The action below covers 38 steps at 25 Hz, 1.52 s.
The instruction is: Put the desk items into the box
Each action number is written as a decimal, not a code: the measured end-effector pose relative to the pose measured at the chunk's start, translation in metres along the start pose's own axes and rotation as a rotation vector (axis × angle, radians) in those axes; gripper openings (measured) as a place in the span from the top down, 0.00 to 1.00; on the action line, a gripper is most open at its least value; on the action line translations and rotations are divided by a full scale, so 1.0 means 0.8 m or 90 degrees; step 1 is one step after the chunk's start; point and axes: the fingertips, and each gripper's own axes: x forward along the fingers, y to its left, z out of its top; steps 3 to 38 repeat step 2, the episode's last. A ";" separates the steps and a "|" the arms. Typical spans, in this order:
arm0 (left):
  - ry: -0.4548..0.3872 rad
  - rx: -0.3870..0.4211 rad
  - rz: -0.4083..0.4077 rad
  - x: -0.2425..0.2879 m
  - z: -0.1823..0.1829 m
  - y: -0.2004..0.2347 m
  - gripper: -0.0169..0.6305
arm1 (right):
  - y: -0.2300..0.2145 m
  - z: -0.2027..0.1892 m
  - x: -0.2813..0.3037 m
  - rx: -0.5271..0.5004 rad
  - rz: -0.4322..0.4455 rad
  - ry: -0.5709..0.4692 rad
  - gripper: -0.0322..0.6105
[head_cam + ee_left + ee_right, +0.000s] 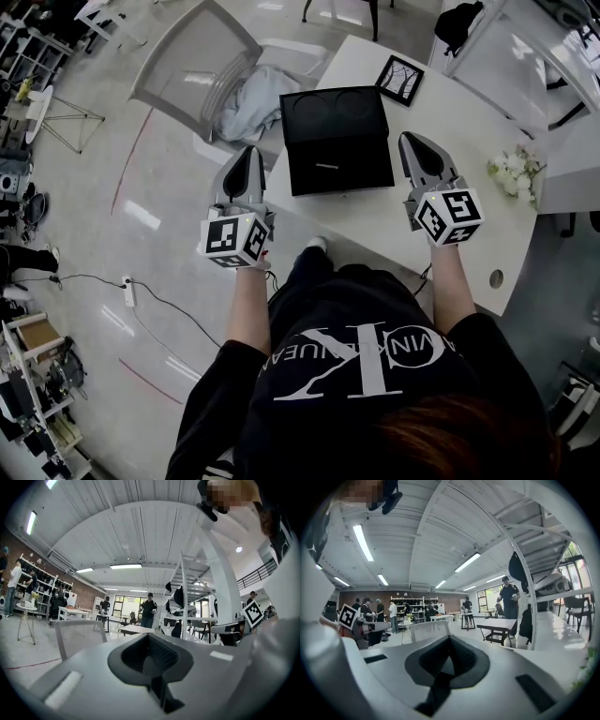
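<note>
both grippers are raised at the near edge of the white desk (375,220), carrying nothing; the left gripper (247,161) (150,660) and right gripper (447,663) (420,155) each have their jaws pressed together on nothing; this looks like a pause between picks; the black box (337,141) lies open between them with a slim pale item (326,166) inside; a picture frame (400,80) and white flowers (514,173) remain out; next, likely spread the right jaws and reach for one; beyond, a chair (192,61) on glossy floor, a busy open workshop.
</note>
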 end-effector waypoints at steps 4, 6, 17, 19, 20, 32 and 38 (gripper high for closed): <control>0.001 0.000 0.000 0.000 -0.001 0.001 0.96 | 0.000 -0.001 0.001 0.000 0.000 0.002 0.93; 0.001 0.000 0.000 0.000 -0.001 0.001 0.96 | 0.000 -0.001 0.001 0.000 0.000 0.002 0.93; 0.001 0.000 0.000 0.000 -0.001 0.001 0.96 | 0.000 -0.001 0.001 0.000 0.000 0.002 0.93; 0.001 0.000 0.000 0.000 -0.001 0.001 0.96 | 0.000 -0.001 0.001 0.000 0.000 0.002 0.93; 0.001 0.000 0.000 0.000 -0.001 0.001 0.96 | 0.000 -0.001 0.001 0.000 0.000 0.002 0.93; 0.001 0.000 0.000 0.000 -0.001 0.001 0.96 | 0.000 -0.001 0.001 0.000 0.000 0.002 0.93; 0.001 0.000 0.000 0.000 -0.001 0.001 0.96 | 0.000 -0.001 0.001 0.000 0.000 0.002 0.93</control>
